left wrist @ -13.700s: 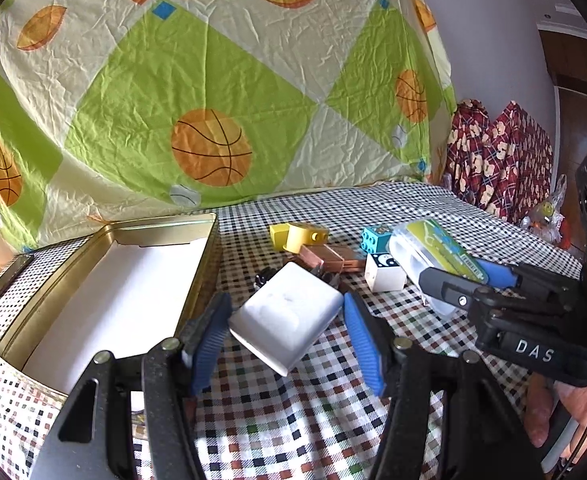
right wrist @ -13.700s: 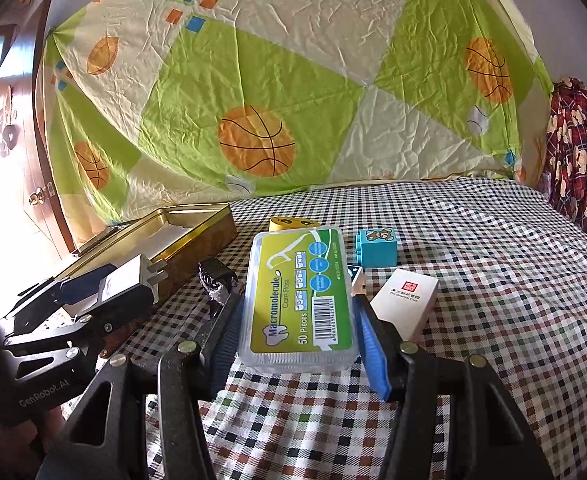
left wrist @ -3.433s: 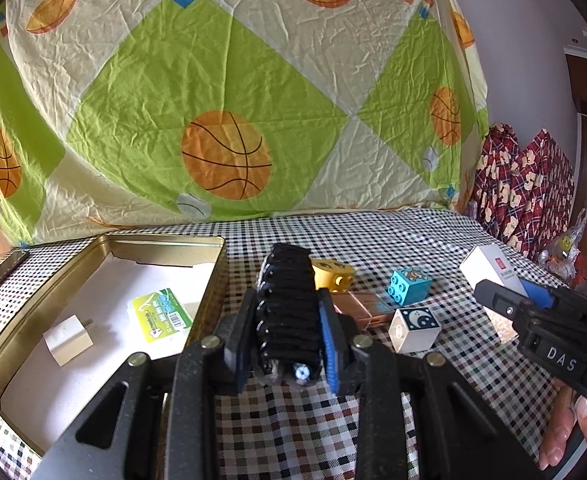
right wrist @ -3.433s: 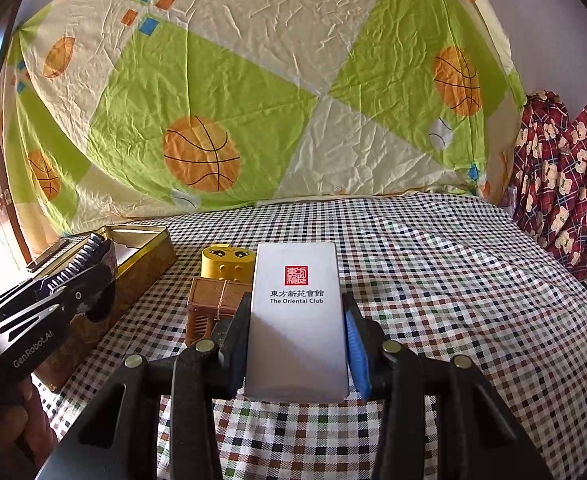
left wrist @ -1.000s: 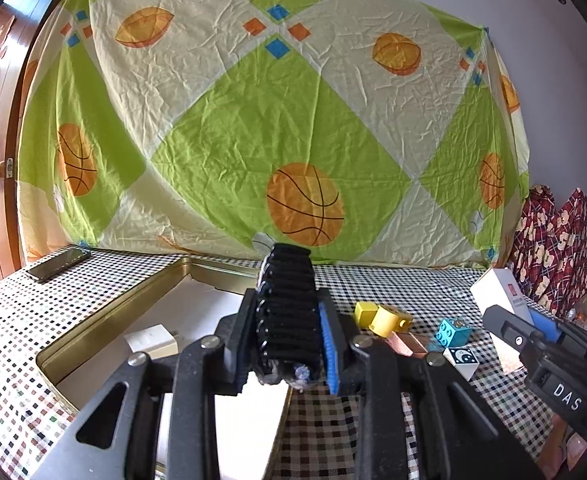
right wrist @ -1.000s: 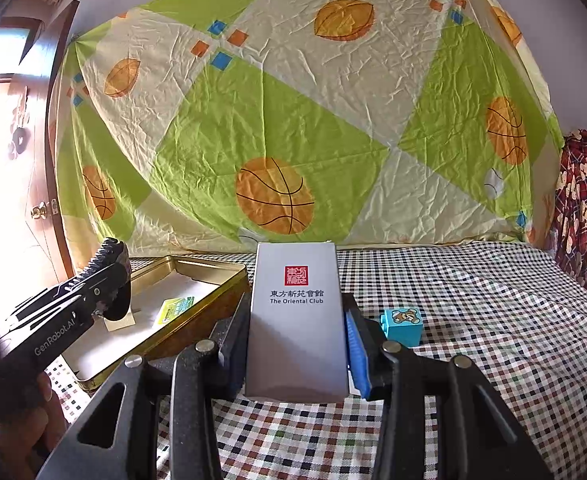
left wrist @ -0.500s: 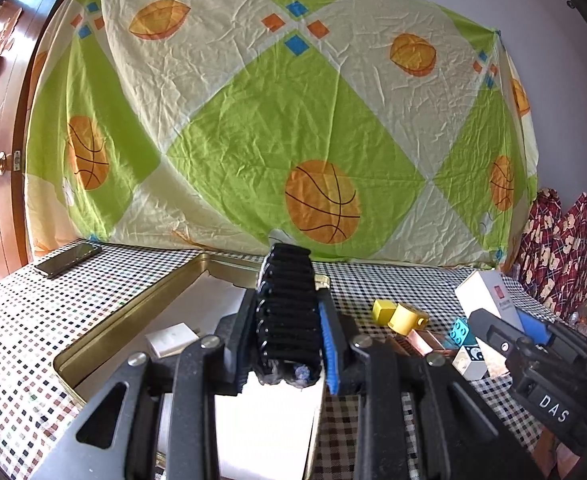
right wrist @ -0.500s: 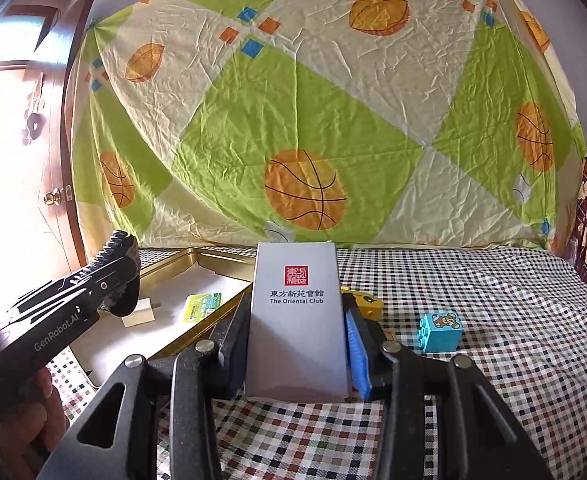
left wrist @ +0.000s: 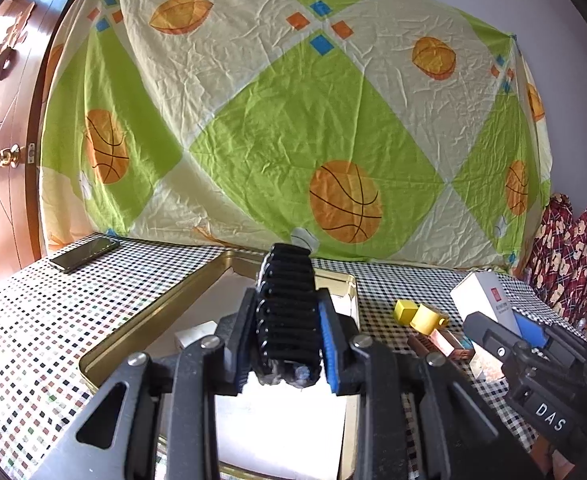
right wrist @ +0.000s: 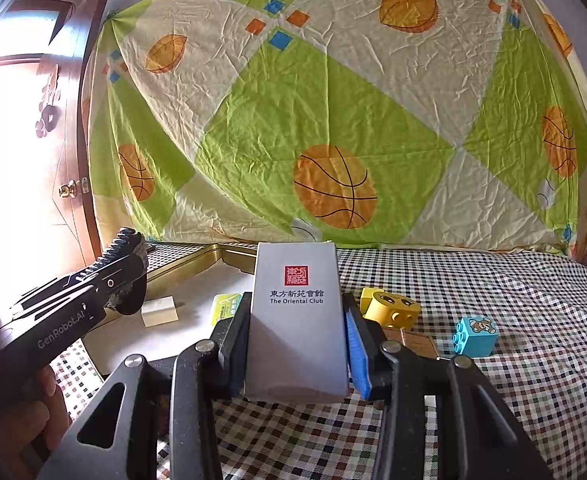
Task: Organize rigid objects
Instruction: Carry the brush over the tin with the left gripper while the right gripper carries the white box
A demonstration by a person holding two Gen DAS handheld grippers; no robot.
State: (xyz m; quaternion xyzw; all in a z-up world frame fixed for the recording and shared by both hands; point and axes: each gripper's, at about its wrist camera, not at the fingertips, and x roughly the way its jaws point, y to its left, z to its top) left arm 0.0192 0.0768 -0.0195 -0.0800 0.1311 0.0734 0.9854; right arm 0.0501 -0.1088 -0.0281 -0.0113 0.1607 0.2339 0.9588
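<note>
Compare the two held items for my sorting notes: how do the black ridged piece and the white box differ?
The black ridged piece is dark and toothed; the white box is pale, smooth and printed with a red seal. The piece sits in the left gripper over the gold tin; the box sits in the right gripper beside that tin. Both are clamped and off the table.

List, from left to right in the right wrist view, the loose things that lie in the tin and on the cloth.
White block → green packet → yellow brick → blue brick.

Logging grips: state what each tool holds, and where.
Left tool: black ribbed clip, pinched across its sides. Right tool: white Oriental Club box, by its long side faces.
</note>
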